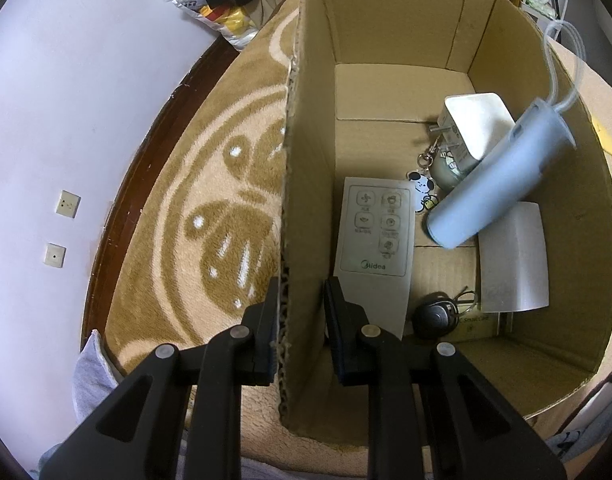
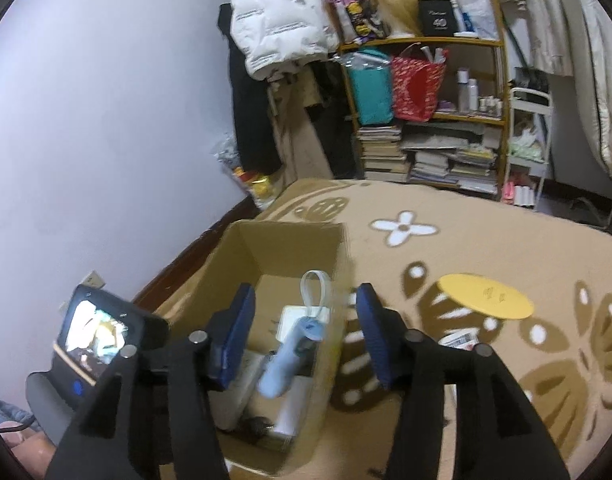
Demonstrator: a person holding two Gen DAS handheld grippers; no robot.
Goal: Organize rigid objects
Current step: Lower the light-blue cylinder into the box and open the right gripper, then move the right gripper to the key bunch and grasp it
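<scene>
An open cardboard box (image 1: 390,24) stands on a patterned brown blanket (image 1: 210,184). My left gripper (image 1: 302,284) is shut on the box's near left wall, one finger outside and one inside. A pale blue cylinder (image 1: 494,176) with a clear strap loop lies slanted in the box, across a white plug adapter (image 1: 478,120) and a white block (image 1: 514,256). A white Midea remote (image 1: 376,228), a cartoon keychain (image 1: 424,192) and a black key fob (image 1: 432,318) lie on the box floor. My right gripper (image 2: 305,290) hovers open above the box (image 2: 242,256), with the blue cylinder (image 2: 290,356) below it and untouched.
A yellow round disc (image 2: 486,296) and a small printed packet (image 2: 462,338) lie on the blanket right of the box. A wall (image 2: 106,120) runs along the left. Cluttered shelves (image 2: 426,120) with books and bags stand behind, with hanging clothes (image 2: 278,20).
</scene>
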